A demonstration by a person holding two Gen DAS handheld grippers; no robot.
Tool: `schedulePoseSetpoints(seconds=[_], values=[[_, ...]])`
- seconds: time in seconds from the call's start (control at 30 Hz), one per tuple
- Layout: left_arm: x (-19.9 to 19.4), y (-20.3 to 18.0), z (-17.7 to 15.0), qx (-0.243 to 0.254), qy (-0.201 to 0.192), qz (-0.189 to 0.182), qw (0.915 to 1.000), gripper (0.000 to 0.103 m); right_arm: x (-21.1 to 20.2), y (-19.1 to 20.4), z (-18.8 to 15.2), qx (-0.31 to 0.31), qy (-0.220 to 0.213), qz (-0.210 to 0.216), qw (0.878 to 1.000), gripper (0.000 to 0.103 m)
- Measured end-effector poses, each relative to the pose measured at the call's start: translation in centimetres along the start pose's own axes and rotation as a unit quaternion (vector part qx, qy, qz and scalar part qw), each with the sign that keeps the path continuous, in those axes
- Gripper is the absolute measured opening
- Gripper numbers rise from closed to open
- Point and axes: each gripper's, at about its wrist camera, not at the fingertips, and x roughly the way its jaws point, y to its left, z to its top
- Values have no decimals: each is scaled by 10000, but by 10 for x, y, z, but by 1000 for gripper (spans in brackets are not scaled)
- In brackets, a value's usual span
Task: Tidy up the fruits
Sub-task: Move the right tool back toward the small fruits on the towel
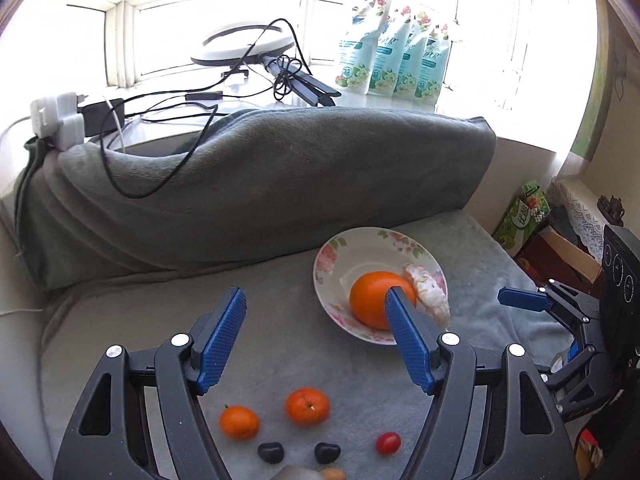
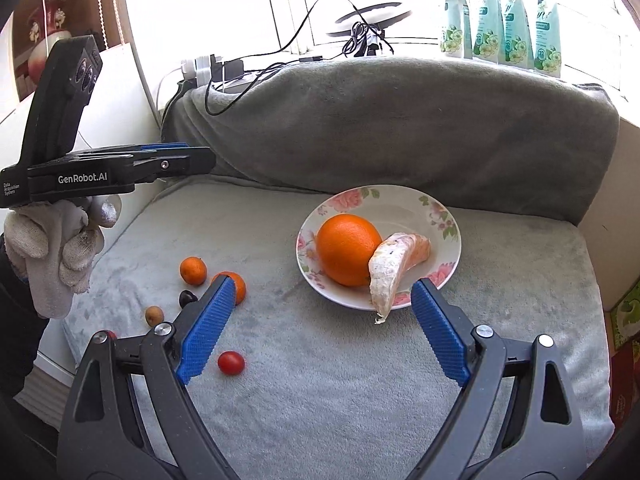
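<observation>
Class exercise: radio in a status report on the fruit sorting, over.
Left tool and right tool open, both empty. Orange and peeled segment on plate; tangerines, cherry tomato loose on blanket. Nothing in the way.

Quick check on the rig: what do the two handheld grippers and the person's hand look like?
Both the left gripper and right gripper have black frames, silver pivot screws and blue textured pads. The left one's side reads "GenRobot.AI". A white knit glove covers the hand, over a dark sleeve.
</observation>
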Motion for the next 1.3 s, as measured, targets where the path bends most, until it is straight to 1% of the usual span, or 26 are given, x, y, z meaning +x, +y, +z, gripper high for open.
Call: schedulePoseSetpoints(seconds=[0.13,0.33,0.43,0.57,0.73,0.77,0.8,0.83,0.9,0.93,0.97,1.07,1.17,1.3], values=[[-21,19,-21,-70,-86,298,9995,72,6,14,1,-101,68,151,9998,92],[-40,42,-59,-393,24,434,9983,72,20,32,-1,-205,208,377,9989,92],[-47,48,-77,-459,51,446,9979,72,26,40,-4,-199,300,531,9979,92],[-49,56,-100,-799,174,286,9962,72,37,49,-8,-176,448,698,9964,92],[-43,52,-125,-862,339,264,9953,69,52,58,-12,-103,674,828,9942,91],[-42,51,-129,-874,383,242,9951,62,56,59,-13,-69,730,855,9936,89],[-41,50,-132,-909,432,214,9947,57,60,59,-13,-23,809,900,9927,83],[-39,50,-136,-962,471,178,9941,56,64,59,-14,40,892,959,9914,81],[-34,49,-142,-979,581,123,9934,50,73,59,-17,182,1071,1122,9877,67],[-32,48,-144,-962,627,127,9933,48,77,60,-18,240,1158,1211,9856,64],[-30,48,-146,-951,667,137,9931,45,82,62,-19,276,1240,1277,9836,58],[-25,46,-149,-926,774,111,9926,44,93,69,-23,261,1412,1379,9800,56],[-18,46,-151,-878,860,102,9924,39,105,73,-26,273,1602,1461,9758,46],[-12,46,-154,-825,937,80,9921,37,119,75,-29,400,1809,1593,9697,40]])
